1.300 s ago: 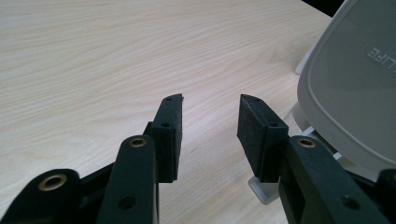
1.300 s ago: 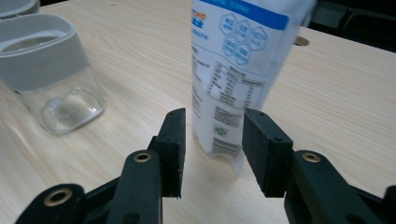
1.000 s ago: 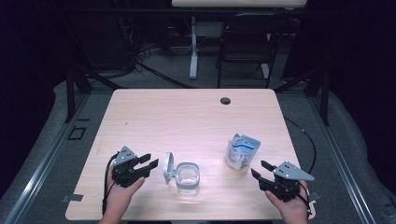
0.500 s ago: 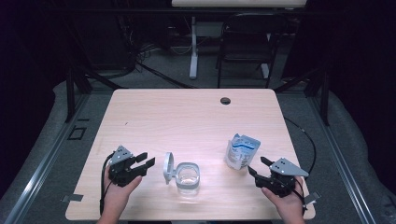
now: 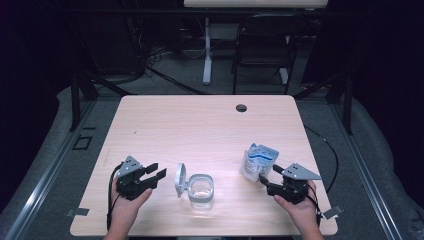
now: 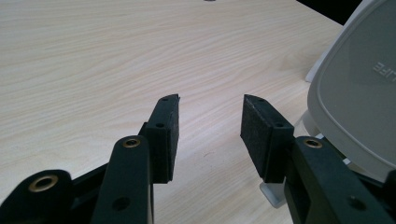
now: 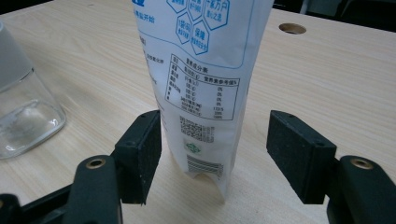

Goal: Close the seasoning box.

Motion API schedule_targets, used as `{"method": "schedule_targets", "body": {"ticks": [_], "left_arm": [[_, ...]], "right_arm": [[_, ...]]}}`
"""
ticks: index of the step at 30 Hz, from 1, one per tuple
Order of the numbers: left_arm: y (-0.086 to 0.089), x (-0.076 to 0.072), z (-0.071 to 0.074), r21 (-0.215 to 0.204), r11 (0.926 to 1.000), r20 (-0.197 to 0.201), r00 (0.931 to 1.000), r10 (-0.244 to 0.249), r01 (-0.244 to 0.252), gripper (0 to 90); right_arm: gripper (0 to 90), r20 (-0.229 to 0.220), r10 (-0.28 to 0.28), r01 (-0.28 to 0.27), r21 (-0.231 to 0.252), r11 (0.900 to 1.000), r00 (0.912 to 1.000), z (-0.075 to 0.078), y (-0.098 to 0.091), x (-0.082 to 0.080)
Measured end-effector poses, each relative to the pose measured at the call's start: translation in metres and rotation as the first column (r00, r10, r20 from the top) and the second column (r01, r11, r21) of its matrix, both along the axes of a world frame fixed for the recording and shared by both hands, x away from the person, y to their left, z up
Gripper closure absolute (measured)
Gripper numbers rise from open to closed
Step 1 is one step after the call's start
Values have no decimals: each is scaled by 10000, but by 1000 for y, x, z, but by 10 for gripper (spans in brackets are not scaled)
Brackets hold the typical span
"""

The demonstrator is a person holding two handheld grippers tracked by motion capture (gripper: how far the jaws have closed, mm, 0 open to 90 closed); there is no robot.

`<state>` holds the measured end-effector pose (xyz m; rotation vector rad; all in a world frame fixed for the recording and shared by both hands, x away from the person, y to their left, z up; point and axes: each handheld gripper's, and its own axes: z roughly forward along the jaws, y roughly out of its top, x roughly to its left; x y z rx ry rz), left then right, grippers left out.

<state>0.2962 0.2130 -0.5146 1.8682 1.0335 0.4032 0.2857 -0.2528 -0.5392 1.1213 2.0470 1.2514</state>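
Observation:
A white and blue pouch (image 5: 257, 161) stands upright on the wooden table (image 5: 200, 125) at the front right. My right gripper (image 5: 267, 176) reaches it from the right. In the right gripper view the pouch (image 7: 205, 70) stands between the two pads of that gripper (image 7: 215, 135). The jaws have just been opening, and the right pad is clear of the pouch. A clear glass jar (image 5: 201, 190) with its hinged grey lid (image 5: 180, 179) swung open sits at the front centre. My left gripper (image 5: 156, 171) rests open left of the jar, with nothing between its pads (image 6: 163, 130). The lid (image 6: 355, 93) rises just right of them.
A round cable hole (image 5: 241, 108) lies near the table's far edge. The jar (image 7: 23, 112) is to the left in the right gripper view. A chair and a desk leg stand on the floor beyond the table. Cables trail from both grippers.
My right gripper has shifted a little toward the pouch and its jaws stand wider. The left gripper, jar and pouch have not moved.

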Motion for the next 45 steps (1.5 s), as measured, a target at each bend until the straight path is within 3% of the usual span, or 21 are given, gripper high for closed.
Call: {"method": "schedule_targets", "body": {"ticks": [22,45], "left_arm": [[9,0,-1,-81,9998,-94,9998,178,-179,574],[11,2,-2,-123,9994,-74,9995,316,-317,575]], "right_arm": [[369,-31,441,-441,175,9989,9990,-5,12,18],[366,35,565,-564,-191,9982,9984,-8,25,31]]}}
